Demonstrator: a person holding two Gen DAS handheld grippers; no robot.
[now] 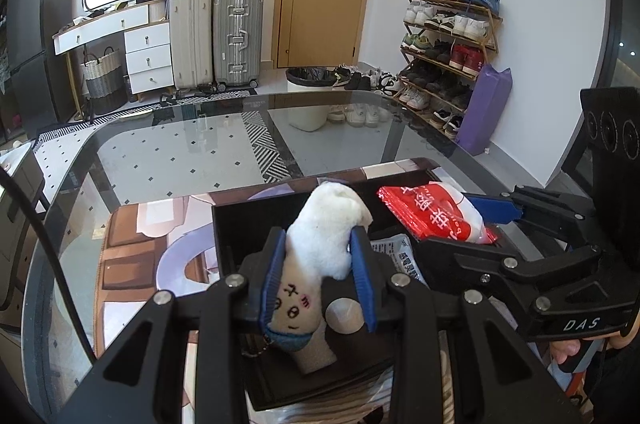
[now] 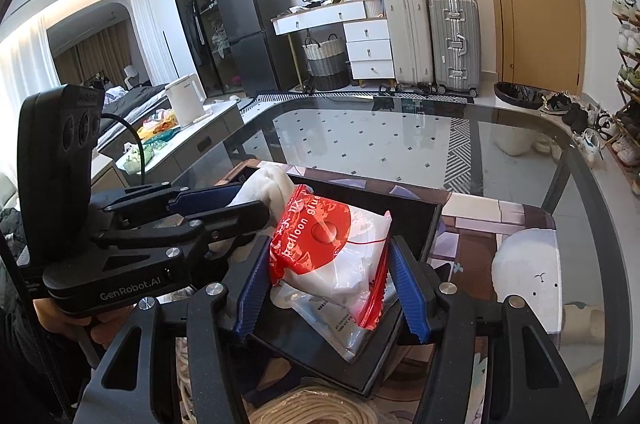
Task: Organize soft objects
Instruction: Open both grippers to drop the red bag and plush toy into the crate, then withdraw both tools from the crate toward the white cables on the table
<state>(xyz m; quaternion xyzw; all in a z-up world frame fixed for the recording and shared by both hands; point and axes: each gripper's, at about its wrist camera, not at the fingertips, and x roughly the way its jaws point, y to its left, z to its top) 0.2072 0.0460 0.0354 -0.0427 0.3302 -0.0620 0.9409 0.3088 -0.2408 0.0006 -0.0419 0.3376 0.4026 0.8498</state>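
Observation:
My left gripper (image 1: 318, 244) is shut on a white plush toy (image 1: 320, 232) with a stitched face, and its blue pads squeeze the toy's middle. The toy hangs over an open black box (image 1: 228, 224). My right gripper (image 2: 328, 264) is shut on a red-and-white plastic bag (image 2: 328, 244), held over the same black box (image 2: 416, 216). A clear printed packet (image 2: 332, 316) lies under the bag inside the box. In the left wrist view the right gripper (image 1: 452, 224) comes in from the right with the bag (image 1: 436, 212). In the right wrist view the left gripper (image 2: 256, 200) holds the plush toy (image 2: 268, 184).
The box stands on a printed mat (image 1: 132, 248) on a glass table (image 1: 180, 152). A white round plush (image 2: 528, 276) lies on the mat to the right. A coil of pale rope (image 2: 316, 404) sits below the box. A hand (image 2: 68, 320) grips the left tool.

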